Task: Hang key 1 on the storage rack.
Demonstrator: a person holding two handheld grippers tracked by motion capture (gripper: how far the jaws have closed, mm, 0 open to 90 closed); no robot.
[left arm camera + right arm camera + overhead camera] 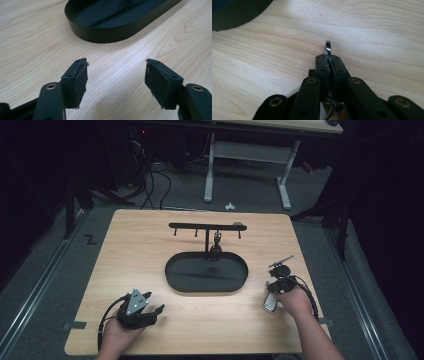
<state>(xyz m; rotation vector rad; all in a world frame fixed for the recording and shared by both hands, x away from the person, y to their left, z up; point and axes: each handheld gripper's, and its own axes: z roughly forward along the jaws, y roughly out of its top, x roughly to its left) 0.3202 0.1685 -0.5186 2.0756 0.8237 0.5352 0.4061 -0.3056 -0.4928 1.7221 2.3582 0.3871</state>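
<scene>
Pale wood table [150, 250] in a dim room, key ring pinched at its right edge.

Right gripper [329, 58] clenches a shiny metal ring [327, 47], lifting a silver key fob [270, 302] toward the hook stand [206, 226] over the black oval tray [175, 282]; left gripper [116, 75] rests released, near left.

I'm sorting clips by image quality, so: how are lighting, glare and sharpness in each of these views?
High view: the table is lit, the room around it nearly black, detail soft. Left gripper view: even light, wood grain crisp, a soft sheen inside the black tray, the left gripper open. Right gripper view: a bright glint on the metal ring that the right gripper pinches; nearest linkage slightly blurred.
</scene>
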